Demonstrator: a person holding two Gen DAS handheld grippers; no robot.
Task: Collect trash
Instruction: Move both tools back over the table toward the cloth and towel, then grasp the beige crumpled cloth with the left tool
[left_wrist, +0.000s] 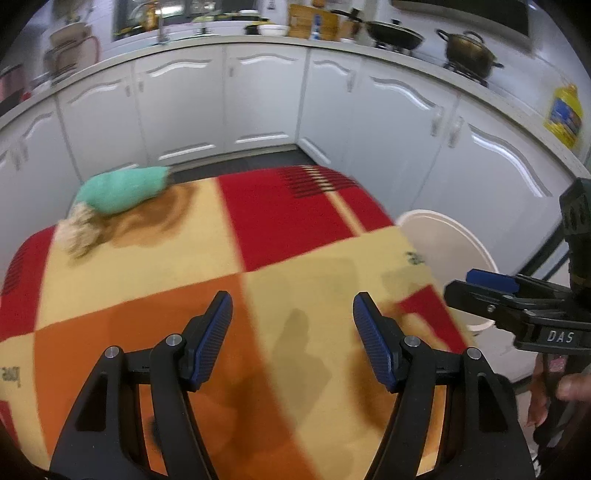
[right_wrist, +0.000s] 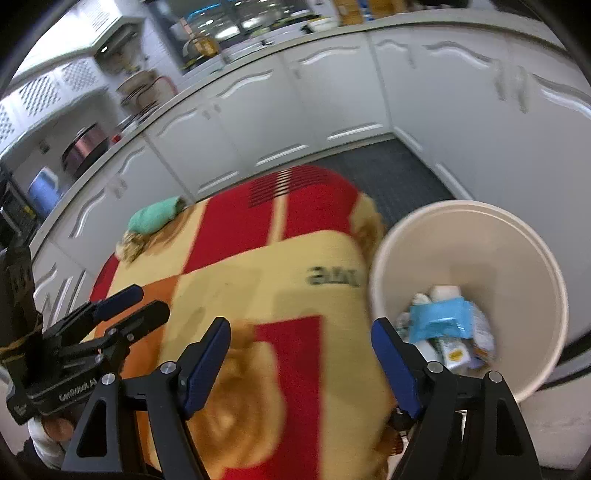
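A white bin (right_wrist: 517, 254) stands off the table's right edge, holding a blue wrapper (right_wrist: 439, 319) and several small packages. In the left wrist view its rim (left_wrist: 443, 236) shows past the table corner. A green cloth (left_wrist: 122, 188) with a beige tuft lies at the far left of the red, yellow and orange tablecloth (left_wrist: 258, 258); it also shows as the green cloth (right_wrist: 155, 218). My left gripper (left_wrist: 292, 325) is open and empty above the cloth. My right gripper (right_wrist: 301, 354) is open and empty over the table edge beside the bin. The right gripper (left_wrist: 491, 291) enters from the right; the left gripper (right_wrist: 122, 310) from the left.
White kitchen cabinets (left_wrist: 258, 103) wrap around behind the table, with pots (left_wrist: 469, 51) and a yellow bottle (left_wrist: 563, 114) on the counter. A dark floor mat (right_wrist: 388, 177) lies between table and cabinets. A person's hand (left_wrist: 574, 386) shows at the right edge.
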